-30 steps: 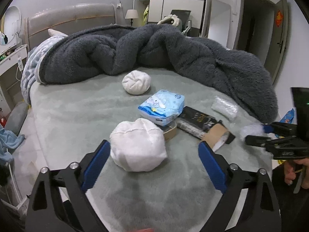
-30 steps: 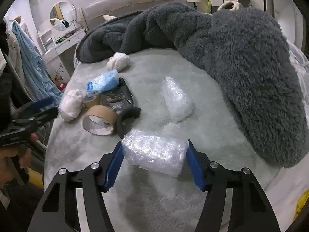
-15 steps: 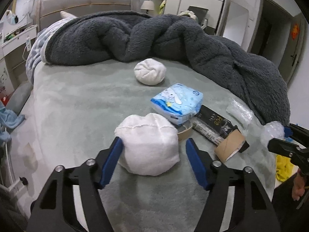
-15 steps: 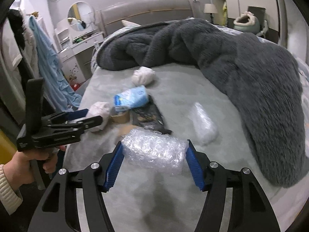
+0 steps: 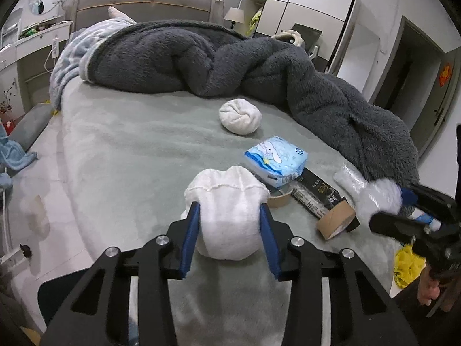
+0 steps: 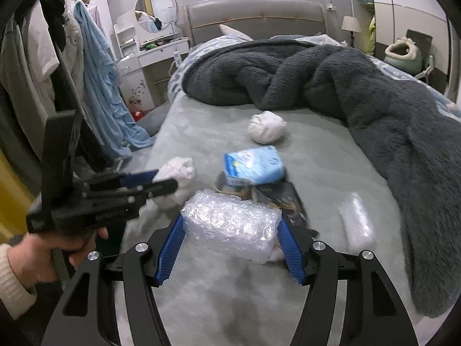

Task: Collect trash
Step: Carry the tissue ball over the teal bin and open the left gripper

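My left gripper (image 5: 230, 219) clamps a white cloth bundle (image 5: 227, 216) near the bed (image 5: 121, 155) edge; my right gripper (image 6: 232, 248) grips bubble wrap (image 6: 230, 225).

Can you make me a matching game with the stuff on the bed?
Things:
1. white cloth bundle
2. bubble wrap wad
3. blue tissue pack
4. cardboard tape roll

Places:
A. lying on the bed beside the black box
B. between the left gripper's fingers
C. resting on top of the black box
D. between the right gripper's fingers

Pairs: 1-B, 2-D, 3-C, 4-A
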